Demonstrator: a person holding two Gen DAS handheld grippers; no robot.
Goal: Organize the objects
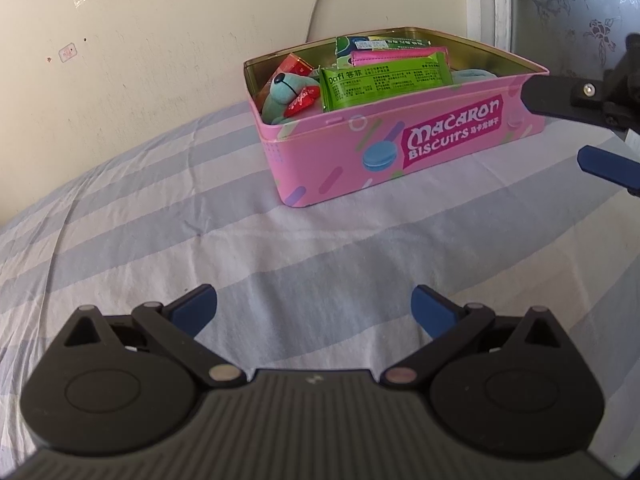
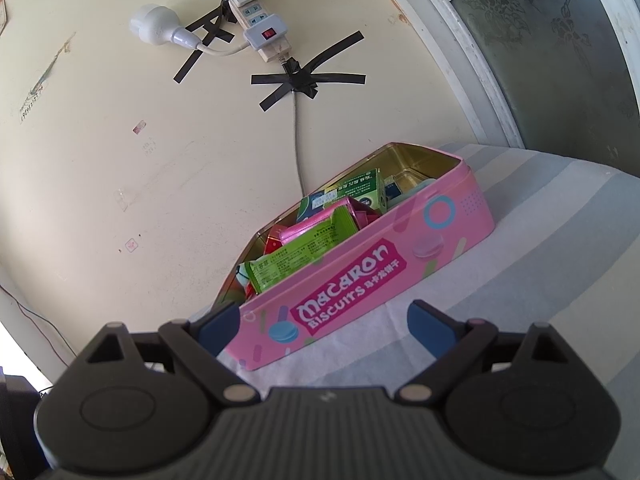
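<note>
A pink "Macaron Biscuits" tin [image 1: 400, 148] stands open on the striped bed sheet [image 1: 200, 220]. It holds a green snack packet [image 1: 384, 80], a pink packet [image 1: 396, 55], a red packet [image 1: 294, 68] and a teal plush toy [image 1: 286, 90]. My left gripper [image 1: 314, 312] is open and empty, low over the sheet in front of the tin. My right gripper [image 2: 322, 330] is open and empty, close to the tin's [image 2: 360, 276] front wall, one finger by its left corner. It also shows at the right edge of the left wrist view [image 1: 560, 128], beside the tin's right end.
A cream wall [image 2: 120, 160] rises right behind the tin, with a taped power strip [image 2: 256, 16] and a cable [image 2: 297, 140] running down. A frosted window with a white frame [image 2: 540, 60] is at the right. The bed edge curves at the left.
</note>
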